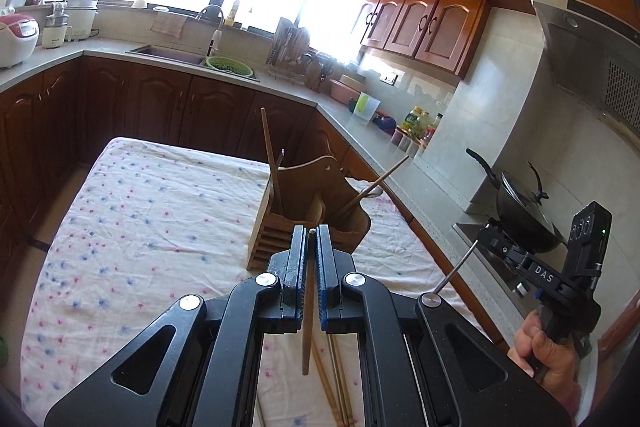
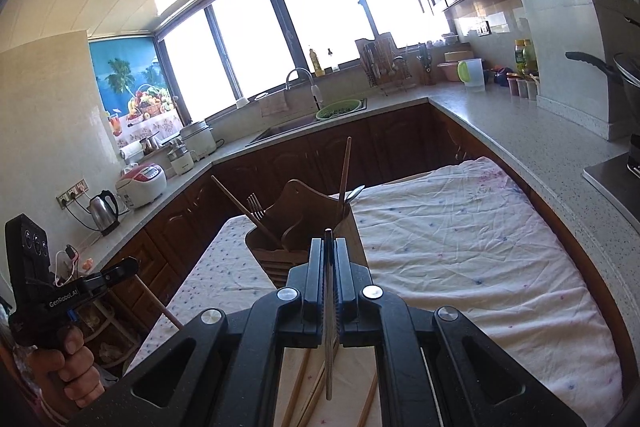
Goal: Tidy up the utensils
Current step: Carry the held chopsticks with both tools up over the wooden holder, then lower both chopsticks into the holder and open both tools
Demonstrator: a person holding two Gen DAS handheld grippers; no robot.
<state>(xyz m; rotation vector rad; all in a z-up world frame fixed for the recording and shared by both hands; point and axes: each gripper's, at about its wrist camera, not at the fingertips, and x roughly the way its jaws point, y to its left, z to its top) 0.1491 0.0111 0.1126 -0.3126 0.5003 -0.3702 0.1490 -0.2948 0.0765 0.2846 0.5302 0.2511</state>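
A wooden utensil holder (image 1: 316,211) stands on the floral cloth, also in the right wrist view (image 2: 304,227), with wooden chopsticks, a fork (image 2: 254,205) and a spoon (image 2: 354,193) in it. My left gripper (image 1: 311,239) is shut on a wooden chopstick (image 1: 308,327), held just in front of the holder. My right gripper (image 2: 329,247) is shut on a metal chopstick (image 2: 329,339), also close before the holder; it shows at right in the left wrist view (image 1: 490,231). More chopsticks (image 2: 304,387) lie on the cloth beneath both grippers.
The cloth-covered table (image 1: 140,227) sits amid L-shaped counters. A sink (image 1: 168,53) with a green colander (image 1: 229,65) is at the back. A black wok (image 1: 524,211) sits on the stove at right. Bottles and jars (image 1: 416,127) line the right counter.
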